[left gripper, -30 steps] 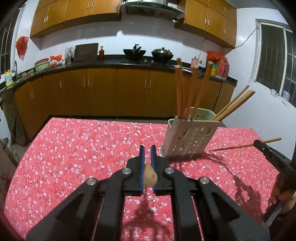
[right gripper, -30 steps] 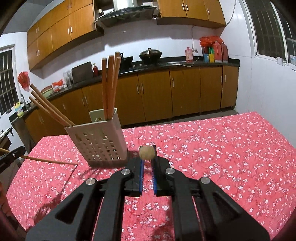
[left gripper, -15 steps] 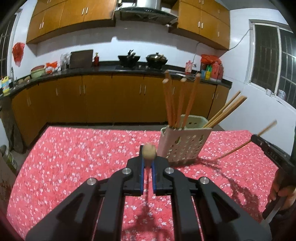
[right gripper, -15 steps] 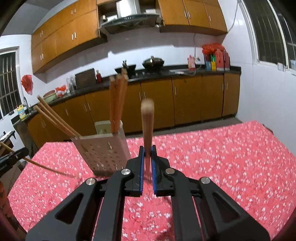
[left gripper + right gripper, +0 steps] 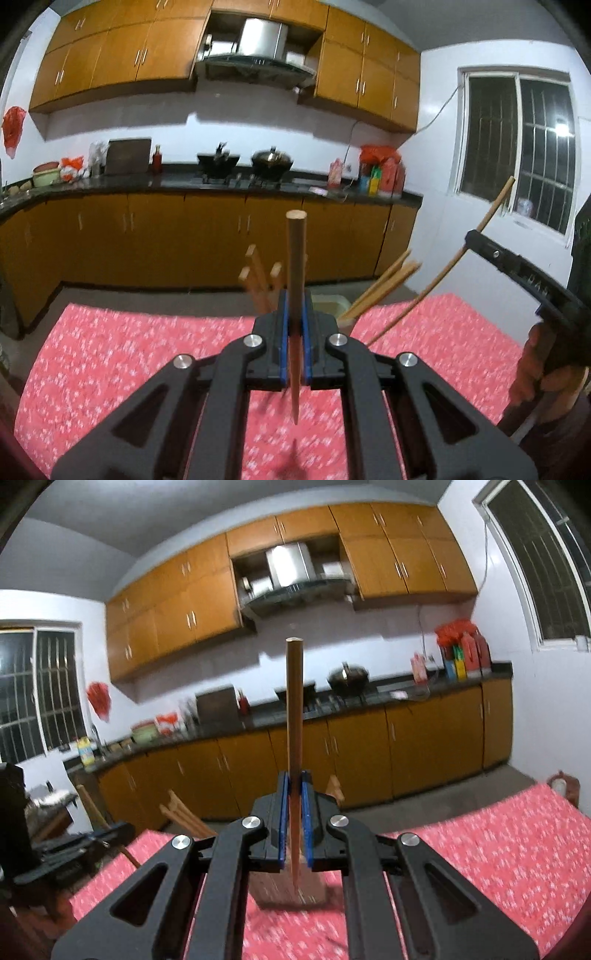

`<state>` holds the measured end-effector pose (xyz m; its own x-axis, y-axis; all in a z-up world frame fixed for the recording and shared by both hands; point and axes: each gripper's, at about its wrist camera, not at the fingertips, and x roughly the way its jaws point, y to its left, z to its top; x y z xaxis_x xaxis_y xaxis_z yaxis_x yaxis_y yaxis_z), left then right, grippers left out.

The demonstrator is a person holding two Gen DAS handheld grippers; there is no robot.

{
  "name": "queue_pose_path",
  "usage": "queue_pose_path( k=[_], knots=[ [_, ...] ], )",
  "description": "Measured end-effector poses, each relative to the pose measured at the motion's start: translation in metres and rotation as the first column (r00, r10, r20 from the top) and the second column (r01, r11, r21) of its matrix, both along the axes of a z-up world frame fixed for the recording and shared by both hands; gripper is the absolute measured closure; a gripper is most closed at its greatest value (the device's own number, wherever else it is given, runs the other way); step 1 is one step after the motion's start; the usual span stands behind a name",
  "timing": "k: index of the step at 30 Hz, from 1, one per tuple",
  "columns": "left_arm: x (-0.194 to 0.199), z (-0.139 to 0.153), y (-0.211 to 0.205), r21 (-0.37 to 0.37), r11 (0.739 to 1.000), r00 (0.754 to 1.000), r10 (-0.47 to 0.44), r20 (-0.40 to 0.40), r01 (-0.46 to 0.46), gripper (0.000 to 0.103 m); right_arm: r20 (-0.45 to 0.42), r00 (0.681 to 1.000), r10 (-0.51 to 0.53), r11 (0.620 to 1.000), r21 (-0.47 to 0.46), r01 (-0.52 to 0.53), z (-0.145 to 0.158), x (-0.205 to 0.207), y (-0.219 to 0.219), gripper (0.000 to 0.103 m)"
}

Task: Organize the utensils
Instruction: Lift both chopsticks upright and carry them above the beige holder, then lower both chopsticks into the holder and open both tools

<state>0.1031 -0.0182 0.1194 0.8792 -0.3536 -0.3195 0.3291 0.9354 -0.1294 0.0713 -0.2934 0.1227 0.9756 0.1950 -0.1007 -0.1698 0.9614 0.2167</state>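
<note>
The landmark is the pale perforated plastic utensil holder (image 5: pixel 341 301), which stands on the table with the red flowered tablecloth (image 5: pixel 129 354). In the left wrist view only its rim shows, just behind the left gripper (image 5: pixel 294 314); in the right wrist view its lower wall (image 5: pixel 284 888) shows below and behind the right gripper (image 5: pixel 294 794).

The left gripper has its blue pads closed tight on a round wooden chopstick (image 5: pixel 295 266). This chopstick stands nearly upright, with the blunt end up and the thin tip hanging below the jaws, over the cloth in front of the holder.

The right gripper is also closed narrow on a second wooden chopstick (image 5: pixel 294 709), upright as well, with its point down in front of the holder. In the left wrist view the same gripper (image 5: pixel 471 236) is to the right of the holder and above it, held by a hand (image 5: pixel 535 365), and its chopstick looks slanted there.

More wooden chopsticks (image 5: pixel 384 284) already stand inside the holder; some lean to the right, others (image 5: pixel 258 277) stand near the left side, partly hidden by the gripper.

Behind the holder are the brown kitchen cabinets (image 5: pixel 147 236)
</note>
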Motion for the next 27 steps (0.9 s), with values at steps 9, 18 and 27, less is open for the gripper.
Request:
queue_pose_path(
  k=[9,18,27],
  knots=[
    [0.030,0.047,-0.024,-0.112,0.992,0.983,0.080,0.163,-0.062,0.096,0.067,0.997,-0.034,0.999,-0.013,0.035,0.003,0.031,0.017,0.095],
    [0.067,0.032,-0.033,-0.102,0.981,0.967,0.179,0.182,-0.162,0.096,-0.006,0.999,-0.039,0.999,-0.008,0.039,-0.020,0.062,0.016,0.095],
    [0.086,0.005,-0.035,-0.084,0.985,0.978,0.160,0.137,-0.150,0.096,-0.062,0.998,-0.013,0.999,-0.032,0.011,-0.037,0.070,0.028,0.095]
  ],
)
